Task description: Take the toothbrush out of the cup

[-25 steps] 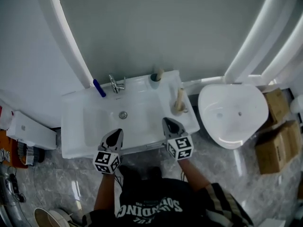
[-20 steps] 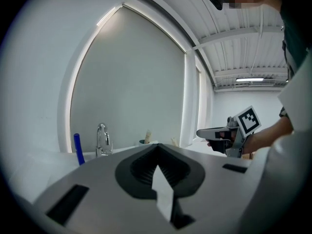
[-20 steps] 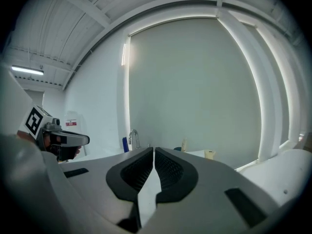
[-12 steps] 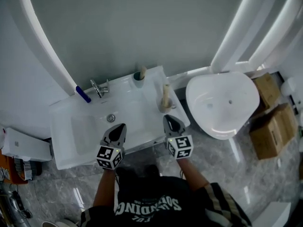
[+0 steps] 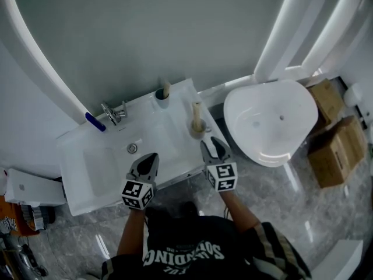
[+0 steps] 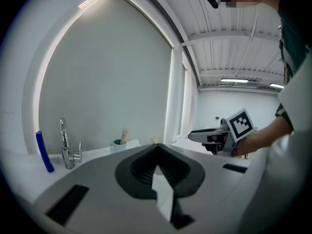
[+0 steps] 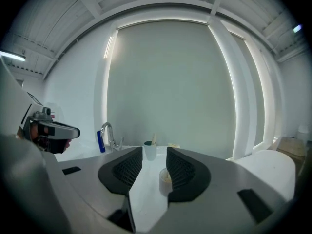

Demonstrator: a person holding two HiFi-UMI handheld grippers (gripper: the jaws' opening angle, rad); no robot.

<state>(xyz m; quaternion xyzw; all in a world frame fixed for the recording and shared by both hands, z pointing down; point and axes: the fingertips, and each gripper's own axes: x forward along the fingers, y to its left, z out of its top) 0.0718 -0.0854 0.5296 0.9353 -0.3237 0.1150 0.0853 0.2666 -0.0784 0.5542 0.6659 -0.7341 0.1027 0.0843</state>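
Here the left gripper (image 5: 150, 158) hangs over the front rim of the sink (image 5: 93, 157), fingers together, empty. The toothbrush (image 5: 197, 111) stands in the cup (image 5: 196, 129) near the right rim. Just before it, the fingers of the right gripper (image 5: 214, 146) are opening, empty.

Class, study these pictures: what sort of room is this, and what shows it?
Probably a bathroom: a white washbasin with a tap, a toilet beside it, and a toothbrush standing in a cup.
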